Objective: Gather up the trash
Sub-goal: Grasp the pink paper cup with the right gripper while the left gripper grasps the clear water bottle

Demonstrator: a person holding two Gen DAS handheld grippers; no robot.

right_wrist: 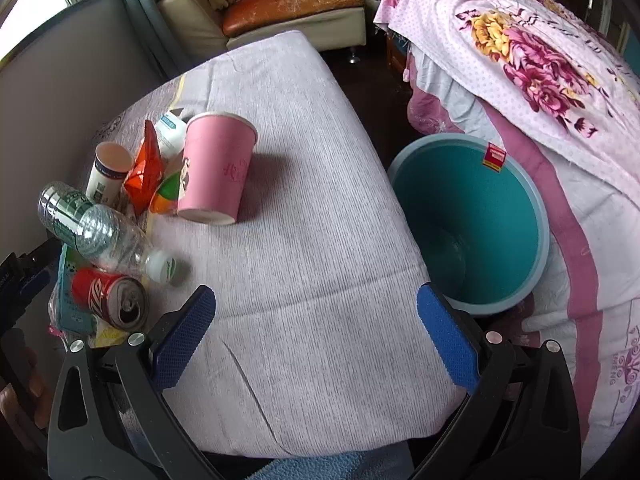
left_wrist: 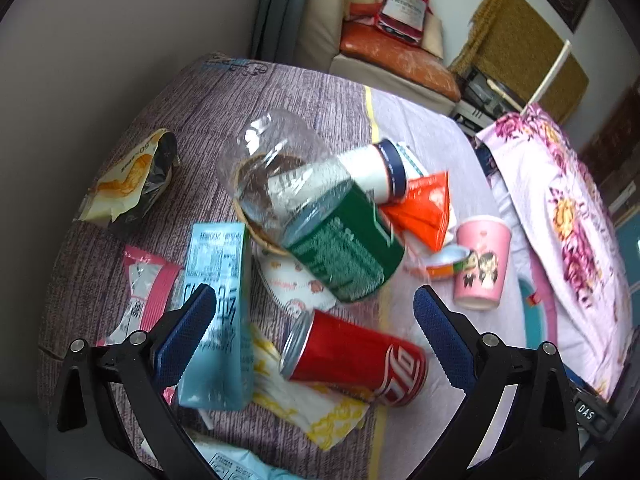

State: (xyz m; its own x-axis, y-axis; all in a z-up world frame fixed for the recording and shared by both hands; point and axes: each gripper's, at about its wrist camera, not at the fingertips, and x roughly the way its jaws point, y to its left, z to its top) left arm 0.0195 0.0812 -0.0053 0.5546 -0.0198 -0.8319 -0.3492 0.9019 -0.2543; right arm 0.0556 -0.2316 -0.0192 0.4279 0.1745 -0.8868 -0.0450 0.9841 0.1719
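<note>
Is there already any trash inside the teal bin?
No, the teal bin shows only its bare inner wall and bottom in the right wrist view.

Both views were lit by soft daylight, fairly bright, no harsh glare. In the right wrist view a blown-out window [right_wrist: 28, 8] sat far left, and the pink cup [right_wrist: 216, 168] threw a soft shadow to its right. In the left wrist view the plastic bottle [left_wrist: 304, 204] and red can [left_wrist: 356, 360] were motion-blurred, with white highlights on the bottle. Heavy fisheye bending and dark vignette at all edges.
</note>
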